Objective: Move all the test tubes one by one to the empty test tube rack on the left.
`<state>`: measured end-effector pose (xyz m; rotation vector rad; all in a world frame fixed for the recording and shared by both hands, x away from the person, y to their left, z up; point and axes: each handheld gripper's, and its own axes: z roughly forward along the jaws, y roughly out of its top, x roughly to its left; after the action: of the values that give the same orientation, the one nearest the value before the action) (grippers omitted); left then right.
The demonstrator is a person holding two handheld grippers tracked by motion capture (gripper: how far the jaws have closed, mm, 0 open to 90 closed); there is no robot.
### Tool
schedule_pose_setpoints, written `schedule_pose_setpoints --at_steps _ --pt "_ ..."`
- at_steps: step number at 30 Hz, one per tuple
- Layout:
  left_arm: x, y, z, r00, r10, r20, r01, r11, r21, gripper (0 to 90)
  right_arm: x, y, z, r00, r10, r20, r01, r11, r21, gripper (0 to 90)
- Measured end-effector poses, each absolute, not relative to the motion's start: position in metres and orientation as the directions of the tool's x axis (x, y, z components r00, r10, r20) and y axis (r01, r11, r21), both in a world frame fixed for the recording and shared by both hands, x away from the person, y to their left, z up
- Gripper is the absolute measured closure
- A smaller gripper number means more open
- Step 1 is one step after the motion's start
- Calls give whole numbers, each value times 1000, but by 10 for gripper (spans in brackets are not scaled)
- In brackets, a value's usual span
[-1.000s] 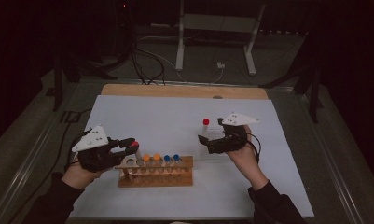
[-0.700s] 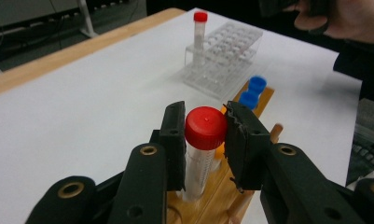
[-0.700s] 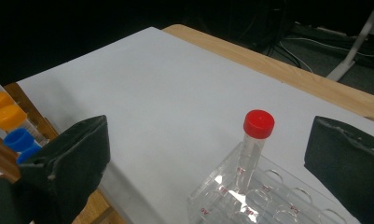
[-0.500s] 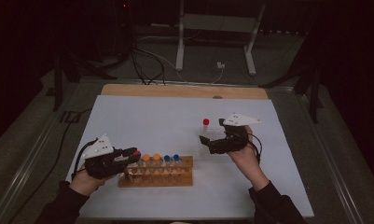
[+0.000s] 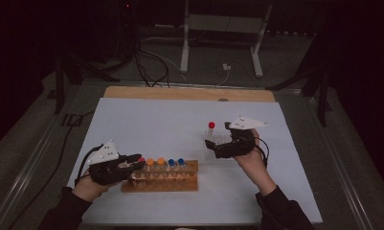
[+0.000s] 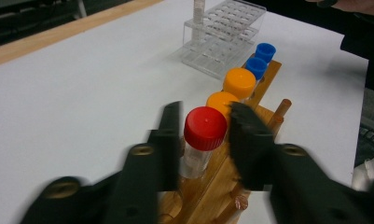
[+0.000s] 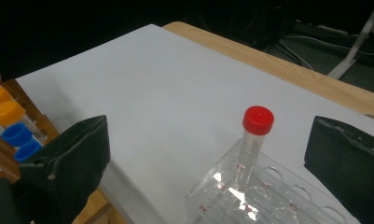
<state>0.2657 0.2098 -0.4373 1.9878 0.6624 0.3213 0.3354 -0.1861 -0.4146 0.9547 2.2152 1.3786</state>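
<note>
I'm working over a white sheet [image 5: 156, 124] laid on the table. On it, toward my side, sits a wooden tube rack [image 5: 161, 177] with a row of capped tubes: one red, two orange, two blue. Further off to the right stands a clear plastic rack [image 5: 218, 143] with one slim red-capped tube [image 5: 211, 129] already upright in it.

My right gripper [image 5: 213, 147] rests at the clear rack, its jaws spread wide with nothing between them; in the right gripper view the rack's open cells and that slim tube lie between the two pads.

My left gripper [image 6: 204, 128] is at the left end of the wooden rack, straddling the red-capped tube [image 6: 203, 135], which stands seated in its end hole. Its jaws have just been opening a little, and the tube is between them with a sliver of gap on each side, so nothing is gripped.

I read this as a fresh tube just set in or about to be taken. To do it well, I'd keep the jaws level on the tube body below the cap, move straight along its axis, and stay clear of the neighbouring orange cap [image 6: 222, 100] touching the far pad.
</note>
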Motion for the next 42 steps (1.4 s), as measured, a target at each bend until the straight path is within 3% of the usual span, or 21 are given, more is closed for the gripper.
schedule_pose_setpoints --at_steps 8,11,17,20,25,38,42 --pt "262 212 -429 798 602 -35 296 -340 892 254 343 -191 -421 -694 719 39 364 304 880 0" --pt "263 213 -427 797 602 -46 298 -327 897 165 346 -190 -427 -686 728 11 368 334 868 0" --pt "263 214 -426 796 604 -50 298 -318 900 45 356 -188 -442 -655 755 -8 390 348 853 105" --pt "262 214 -427 796 604 -40 293 -326 899 38 363 -187 -450 -630 776 -21 410 356 840 196" --pt "263 217 -426 793 607 -51 296 -311 903 37 373 -186 -458 -628 778 -20 431 369 824 448" --pt "264 222 -426 789 610 -71 309 -296 904 38 384 -171 -464 -629 777 -26 457 396 797 740" --pt "265 222 -427 790 608 -80 314 -290 904 38 384 -172 -463 -628 777 -32 455 401 795 747"
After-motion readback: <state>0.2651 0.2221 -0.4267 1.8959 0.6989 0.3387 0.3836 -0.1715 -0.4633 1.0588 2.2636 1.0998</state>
